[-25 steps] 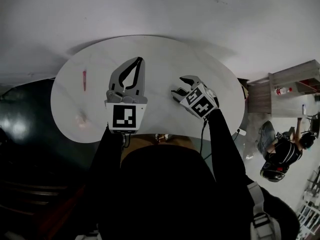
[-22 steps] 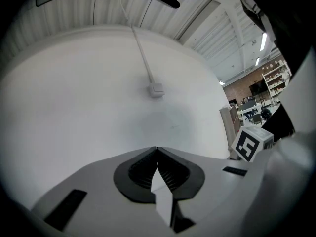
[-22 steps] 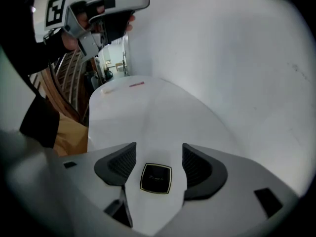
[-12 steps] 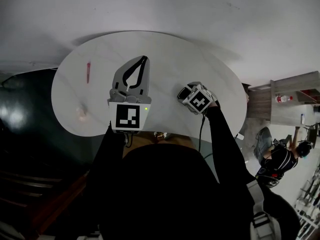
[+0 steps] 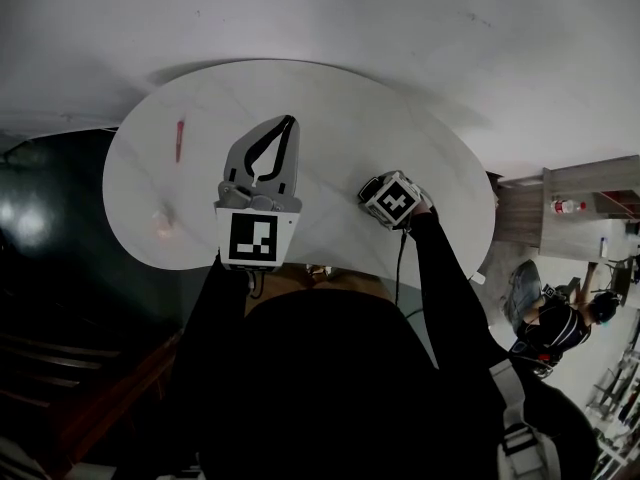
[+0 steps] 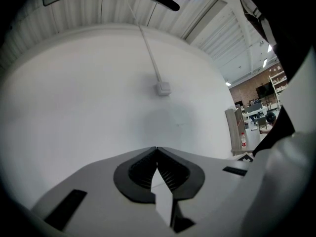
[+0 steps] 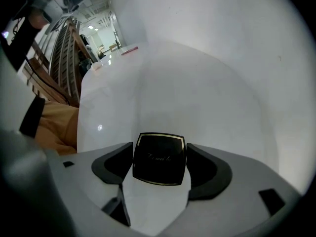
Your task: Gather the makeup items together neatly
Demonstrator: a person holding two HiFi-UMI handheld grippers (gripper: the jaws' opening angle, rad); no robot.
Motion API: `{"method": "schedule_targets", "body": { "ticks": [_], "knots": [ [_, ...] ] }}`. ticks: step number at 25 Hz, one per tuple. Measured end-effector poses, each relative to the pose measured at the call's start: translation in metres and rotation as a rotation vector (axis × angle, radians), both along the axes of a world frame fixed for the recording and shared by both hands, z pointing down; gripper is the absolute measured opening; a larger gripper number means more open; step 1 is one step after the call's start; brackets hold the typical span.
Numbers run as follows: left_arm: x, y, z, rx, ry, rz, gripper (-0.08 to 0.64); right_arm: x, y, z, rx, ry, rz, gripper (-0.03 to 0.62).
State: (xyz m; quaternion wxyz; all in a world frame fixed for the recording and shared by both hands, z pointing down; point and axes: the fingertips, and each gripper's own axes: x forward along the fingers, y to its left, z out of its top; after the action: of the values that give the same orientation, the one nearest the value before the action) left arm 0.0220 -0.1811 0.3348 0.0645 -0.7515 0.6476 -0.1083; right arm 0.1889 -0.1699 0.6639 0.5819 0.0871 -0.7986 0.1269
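A black square compact (image 7: pixel 159 159) with a gold edge lies flat on the round white table (image 5: pixel 330 108), between the jaws of my right gripper (image 7: pixel 159 147). The jaws stand wide beside its two edges and do not press it. In the head view only the right gripper's marker cube (image 5: pixel 392 200) shows, near the table's front right; the jaws and compact are hidden beneath it. My left gripper (image 5: pixel 287 120) hovers over the table's middle, shut and empty, tips touching. A thin red stick (image 5: pixel 180 138) lies at the far left, a small pink item (image 5: pixel 163 221) nearer the front left edge.
The table's front edge runs just under both grippers. Dark floor lies to the left. At the right stand a wooden shelf unit (image 5: pixel 570 203) and a person (image 5: pixel 560 318) in the background. A white wall with a cable fills the left gripper view.
My right gripper has tipped down over the table and drawn slightly right, so its jaws no longer show in the head view. The left gripper has barely moved.
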Motion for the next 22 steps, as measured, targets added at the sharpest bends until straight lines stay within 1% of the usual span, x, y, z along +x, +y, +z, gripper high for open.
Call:
{"method": "schedule_targets", "body": {
  "ticks": [5,9,12,16,22],
  "knots": [
    [0.001,-0.001,0.003,-0.004,-0.001,0.003,0.017,0.001,-0.006,0.001,0.011,0.002,0.025,0.327],
    [0.001,-0.001,0.005,-0.009,-0.005,0.001,0.017,0.001,-0.006,-0.001,0.018,-0.018,0.028,0.331],
    [0.000,-0.001,0.004,-0.008,-0.008,0.001,0.017,0.001,-0.007,-0.002,0.022,-0.048,0.059,0.331],
    [-0.005,-0.001,0.004,-0.009,-0.007,-0.005,0.017,-0.006,-0.007,-0.009,0.040,-0.159,0.159,0.331],
    [-0.010,-0.003,0.008,-0.020,-0.004,-0.009,0.017,-0.018,-0.022,-0.035,0.046,-0.311,0.364,0.331]
  ]
}}
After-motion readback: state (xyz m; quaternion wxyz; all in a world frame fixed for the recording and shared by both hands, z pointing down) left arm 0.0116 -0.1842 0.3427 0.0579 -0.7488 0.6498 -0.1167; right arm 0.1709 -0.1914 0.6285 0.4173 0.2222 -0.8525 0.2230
